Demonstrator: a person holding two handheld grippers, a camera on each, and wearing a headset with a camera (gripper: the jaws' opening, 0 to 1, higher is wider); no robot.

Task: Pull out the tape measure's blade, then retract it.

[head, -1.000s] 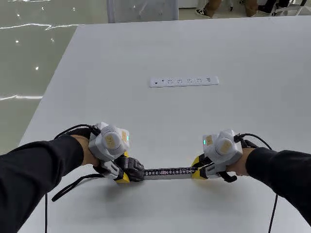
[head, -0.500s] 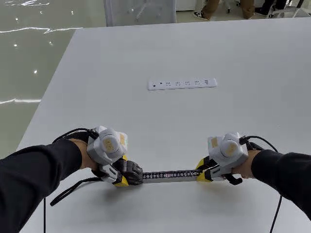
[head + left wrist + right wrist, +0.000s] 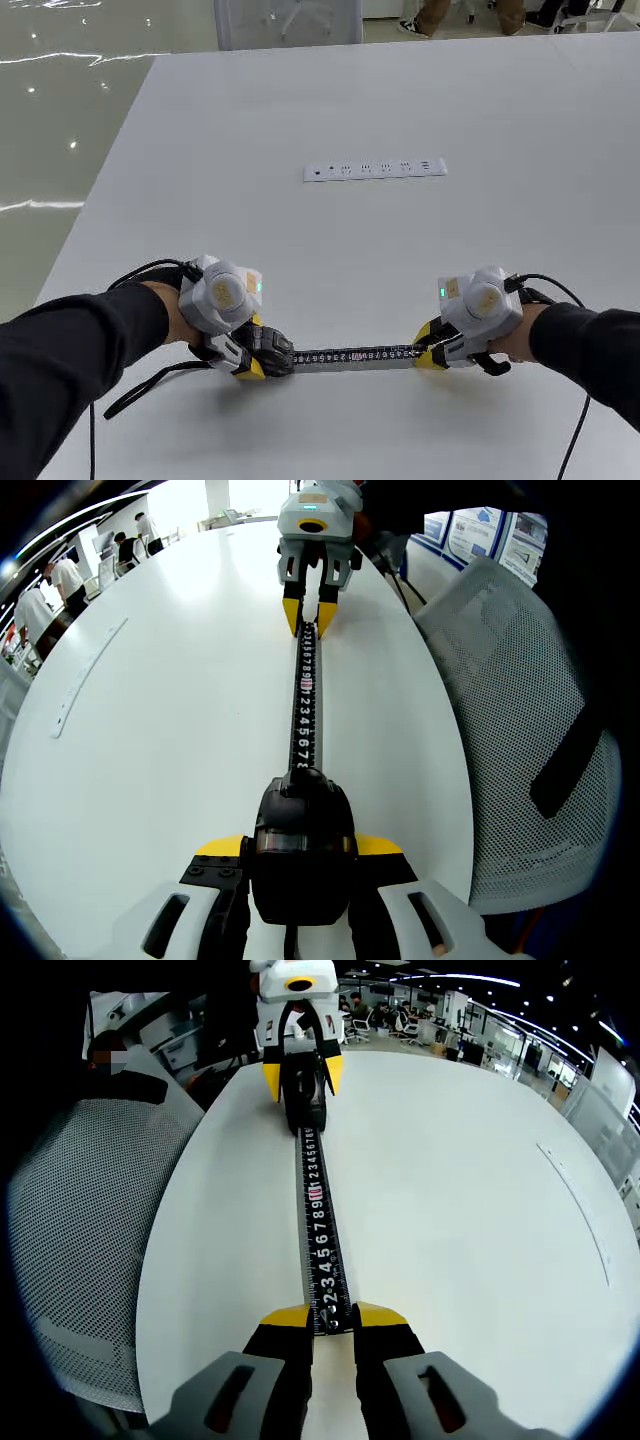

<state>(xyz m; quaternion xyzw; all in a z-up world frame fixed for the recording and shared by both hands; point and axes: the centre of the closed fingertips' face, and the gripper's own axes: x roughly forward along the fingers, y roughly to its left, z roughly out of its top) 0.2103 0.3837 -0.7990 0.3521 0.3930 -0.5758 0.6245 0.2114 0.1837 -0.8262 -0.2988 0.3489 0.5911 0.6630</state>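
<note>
- Black tape measure case point(image 3: 300, 815) low on the white worktop point(image 3: 400, 90), at about 7 o'clock in the head view, clamped in the left gripper point(image 3: 256, 358).
- Seen from the left gripper view: yellow-tipped fingers point(image 3: 222, 846) closed against both flanks of that case, touching it, with the case upright between them.
- Out of the case mouth, toward 3 o'clock in the head view, the blade point(image 3: 355, 354): black with white numerals and one red-marked numeral partway along.
- Hard to tell whether the blade rests on the worktop or hangs just above it.
- At the blade's far end, about 5 o'clock in the head view, the right gripper point(image 3: 332, 1318), its fingers point(image 3: 288, 1317) pinched shut on the blade tip, one on each side, with the lowest numerals just ahead of them.
- Nose to nose, both grippers, with the blade stretched straight between them and each gripper at 12 o'clock in the other's view.
- Beyond the blade at 12 o'clock in the head view, a white power strip point(image 3: 375, 169), well apart from both grippers.
- Under the left sleeve point(image 3: 70, 350), a black cable point(image 3: 150, 385) looped on the worktop toward 7 o'clock.
- Beside the worktop edge, a grey mesh chair point(image 3: 510, 730), at 3 o'clock in the left gripper view and 9 o'clock in the right gripper view.
</note>
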